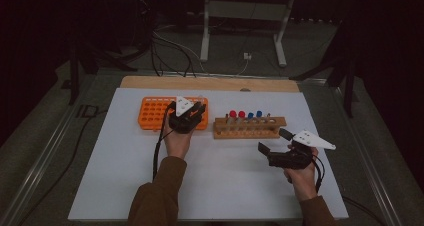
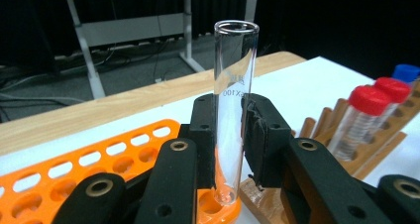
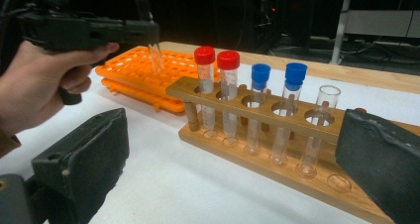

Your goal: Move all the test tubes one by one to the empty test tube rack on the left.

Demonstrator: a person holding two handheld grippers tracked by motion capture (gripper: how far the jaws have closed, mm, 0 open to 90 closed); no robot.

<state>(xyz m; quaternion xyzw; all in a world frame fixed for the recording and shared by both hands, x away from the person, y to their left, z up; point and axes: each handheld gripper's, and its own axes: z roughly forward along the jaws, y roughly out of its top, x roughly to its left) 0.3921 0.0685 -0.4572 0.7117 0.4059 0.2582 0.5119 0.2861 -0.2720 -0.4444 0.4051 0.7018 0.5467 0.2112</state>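
Orange rack (image 1: 155, 113) at far left, its holes bare, left gripper (image 2: 229, 135) clamped on an upright uncapped glass tube (image 2: 233, 100) with its base at a rack hole; wooden rack (image 3: 277, 135) right of it, two red-capped, two blue-capped tubes, one open tube; right gripper (image 1: 272, 143) near right, jaws wide, holding nothing

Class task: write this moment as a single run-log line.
left tongs: shut on glass tube | tube: bottom entering orange rack | right tongs: open, by wooden rack
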